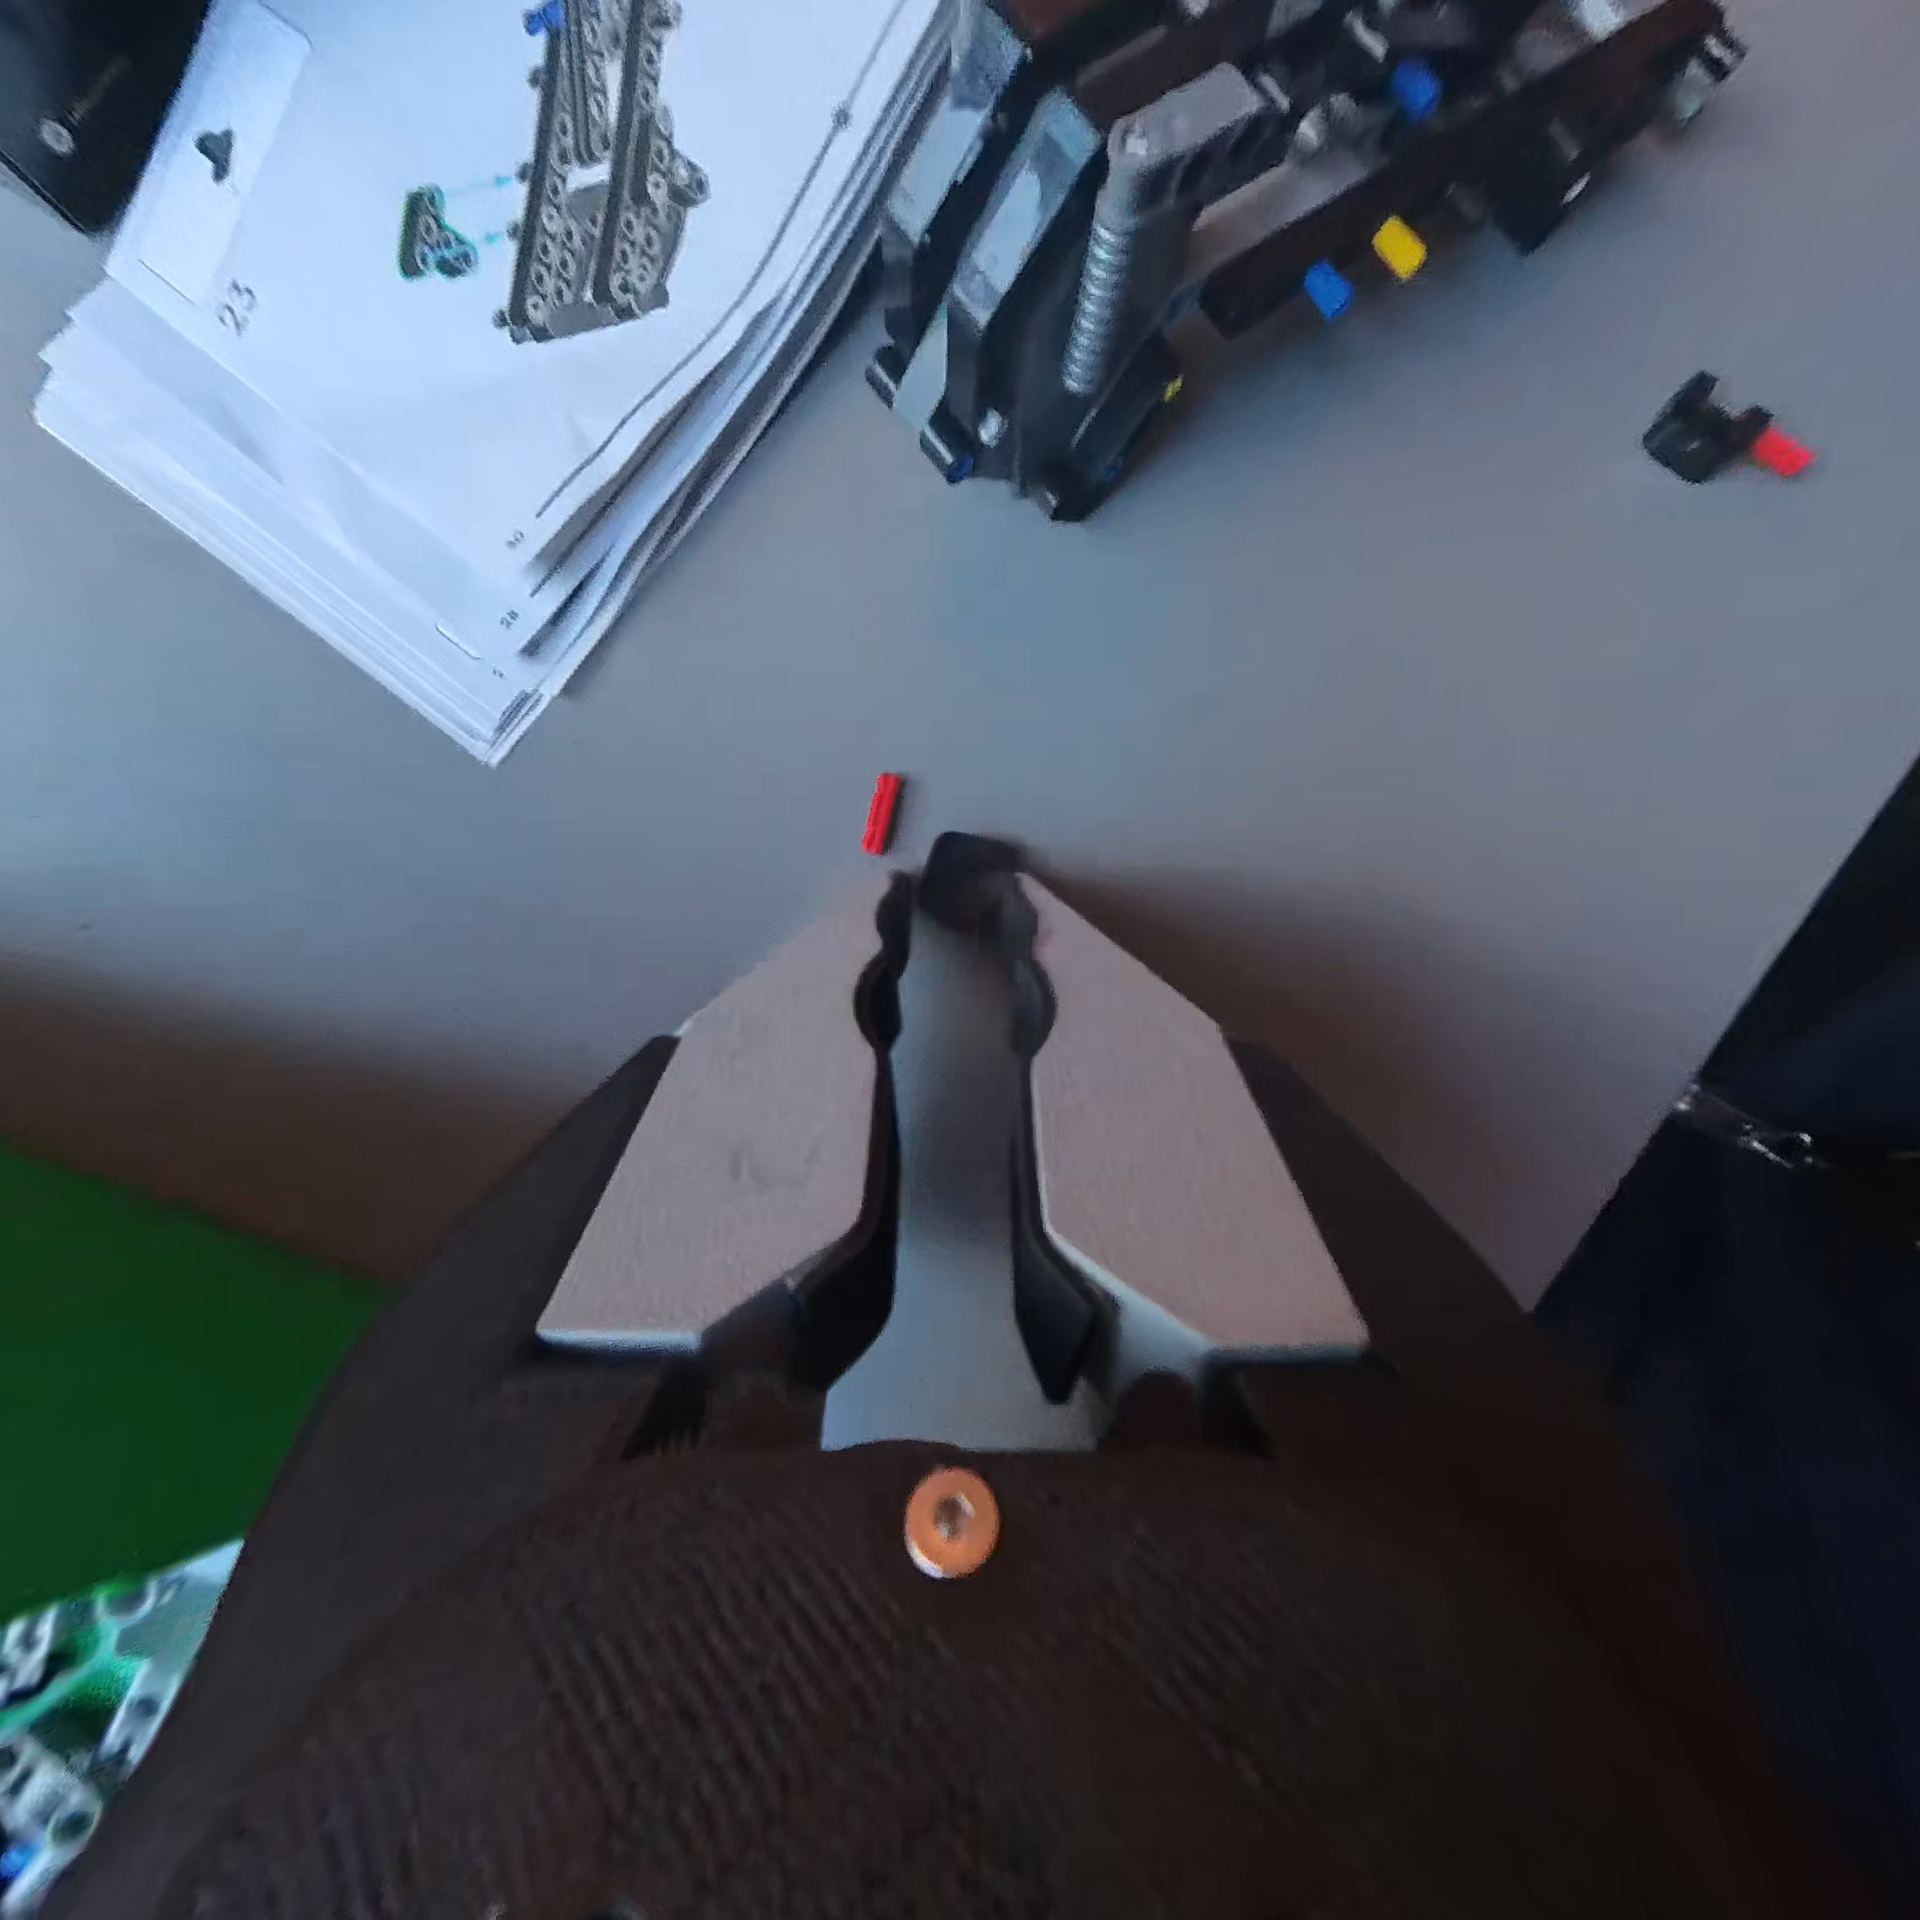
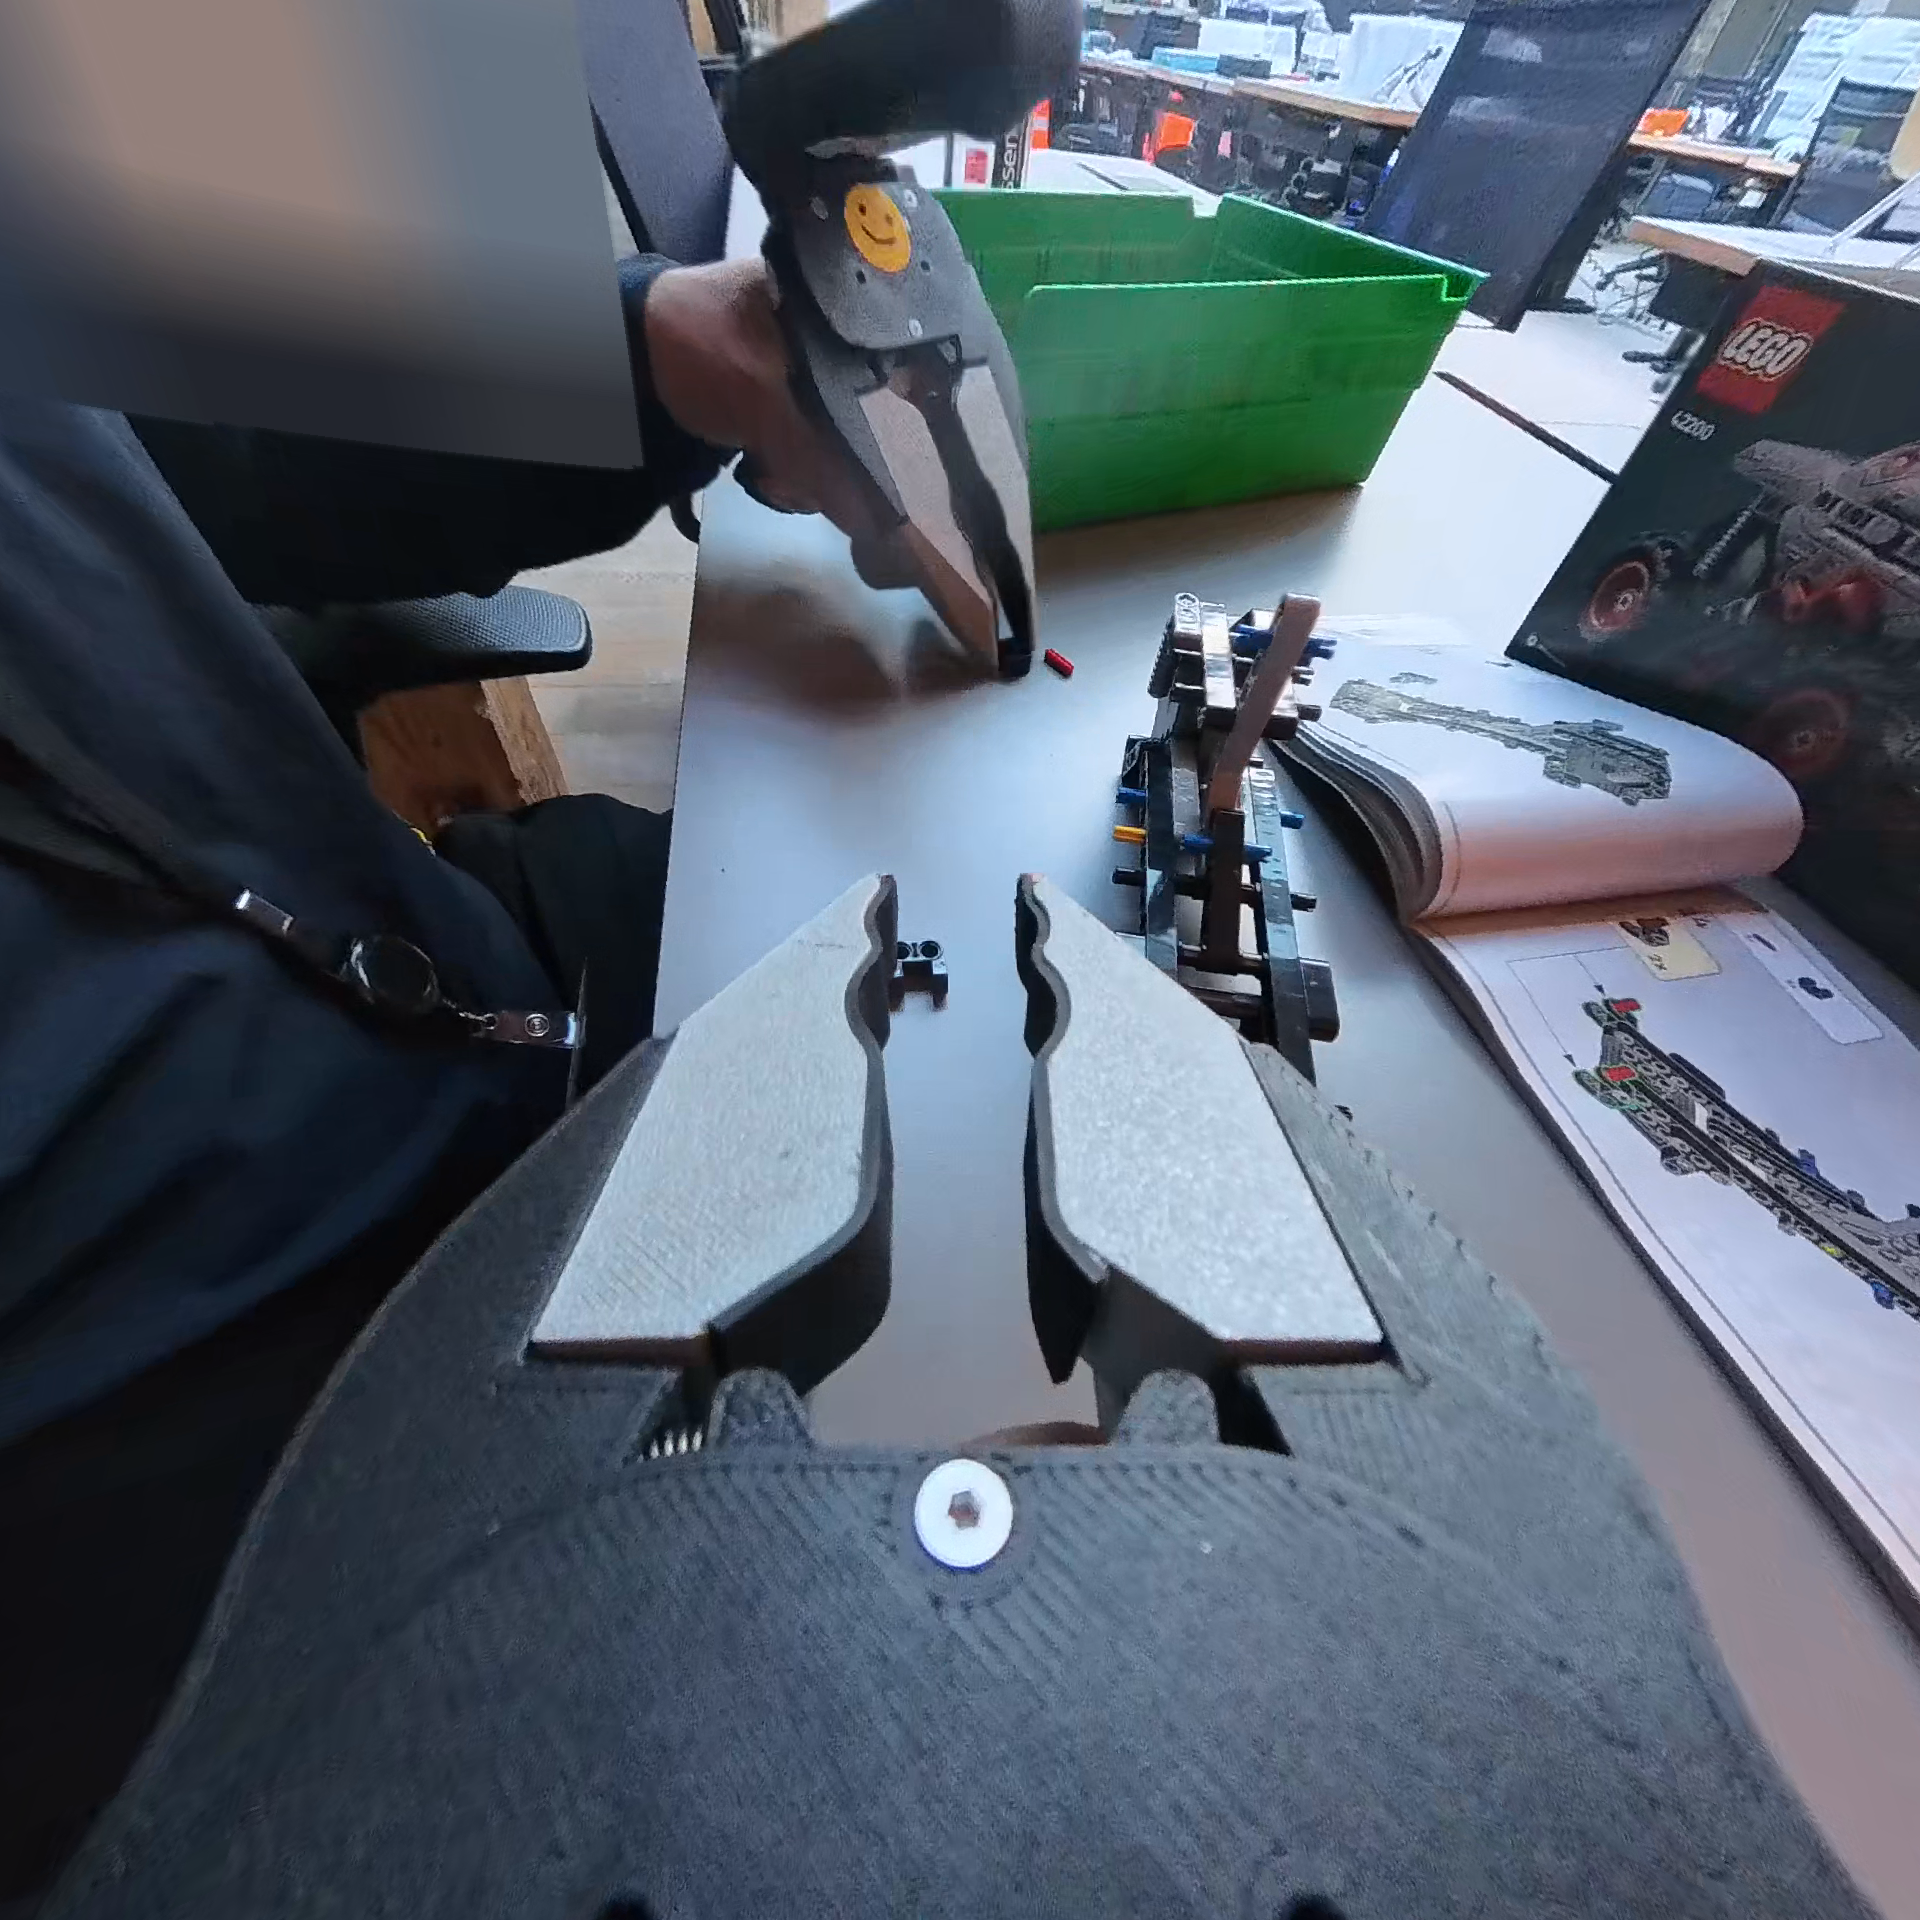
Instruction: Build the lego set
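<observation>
My left gripper [image 1: 961, 891] is closed on a small black piece [image 1: 971, 862] that rests on the grey table. It also shows in the right wrist view [image 2: 1010, 646], tips down on that piece [image 2: 1015, 661]. A loose red pin [image 1: 883, 812] lies just beside the tips, also seen in the right wrist view [image 2: 1058, 662]. The dark part-built chassis [image 1: 1195, 270] [image 2: 1226, 831] lies beyond. My right gripper [image 2: 956, 914] is open and empty, low over the table. A small black connector [image 2: 922, 971] lies between its tips, close to the left finger; in the left wrist view it [image 1: 1714, 428] carries a red pin.
An open instruction booklet [image 1: 436, 312] [image 2: 1579, 831] lies beside the chassis. A green bin [image 2: 1195, 343] stands at the far end of the table, and the set's box [image 2: 1766, 520] stands at the right. A person sits at the table's left edge [image 2: 675, 831]. Some 20 centimeters of space lies between my two pairs of fingers.
</observation>
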The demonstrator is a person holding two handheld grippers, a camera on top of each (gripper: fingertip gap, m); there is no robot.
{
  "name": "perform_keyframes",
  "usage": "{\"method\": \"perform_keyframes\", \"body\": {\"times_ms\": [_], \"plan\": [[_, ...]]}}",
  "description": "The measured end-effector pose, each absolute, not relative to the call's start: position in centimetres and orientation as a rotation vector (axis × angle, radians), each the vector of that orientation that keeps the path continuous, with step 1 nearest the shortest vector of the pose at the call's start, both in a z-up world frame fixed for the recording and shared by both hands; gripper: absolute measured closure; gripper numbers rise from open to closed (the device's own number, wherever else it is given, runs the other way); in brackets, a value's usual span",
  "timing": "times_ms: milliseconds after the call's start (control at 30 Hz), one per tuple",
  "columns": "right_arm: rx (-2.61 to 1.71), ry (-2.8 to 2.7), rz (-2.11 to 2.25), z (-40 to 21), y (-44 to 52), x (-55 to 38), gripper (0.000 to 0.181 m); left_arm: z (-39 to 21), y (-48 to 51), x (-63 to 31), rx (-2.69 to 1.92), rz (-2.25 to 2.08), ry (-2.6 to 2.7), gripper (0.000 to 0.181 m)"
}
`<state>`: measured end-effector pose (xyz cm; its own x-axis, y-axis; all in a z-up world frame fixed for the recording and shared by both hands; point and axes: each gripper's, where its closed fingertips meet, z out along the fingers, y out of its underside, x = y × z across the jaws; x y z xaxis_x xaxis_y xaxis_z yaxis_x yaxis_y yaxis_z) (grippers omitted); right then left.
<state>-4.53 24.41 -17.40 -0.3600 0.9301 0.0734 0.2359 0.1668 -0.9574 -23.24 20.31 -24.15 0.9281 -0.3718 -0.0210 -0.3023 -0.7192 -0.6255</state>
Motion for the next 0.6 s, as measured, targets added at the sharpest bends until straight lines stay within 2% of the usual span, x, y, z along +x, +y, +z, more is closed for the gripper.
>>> {"method": "perform_keyframes", "body": {"times_ms": [33,200,333,600], "plan": [[-1.114,-1.733,1.216,-17.5,24.4,-4.6,0.163,-24.1,20.4,-23.1,-2.404,-0.153,0.476,0.168],[-1.158,-1.74,1.154,-17.8,23.6,-5.7,0.163,-24.0,20.0,-22.3,-2.367,-0.252,0.502,0.169],[-1.164,-1.831,1.074,-18.2,20.9,-7.8,0.158,-22.0,18.4,-17.5,-2.205,-0.566,0.606,0.17],[-0.772,-2.059,0.907,-17.5,14.2,-11.6,0.159,-18.1,13.9,-11.4,-1.935,-1.144,0.781,0.17]]}}
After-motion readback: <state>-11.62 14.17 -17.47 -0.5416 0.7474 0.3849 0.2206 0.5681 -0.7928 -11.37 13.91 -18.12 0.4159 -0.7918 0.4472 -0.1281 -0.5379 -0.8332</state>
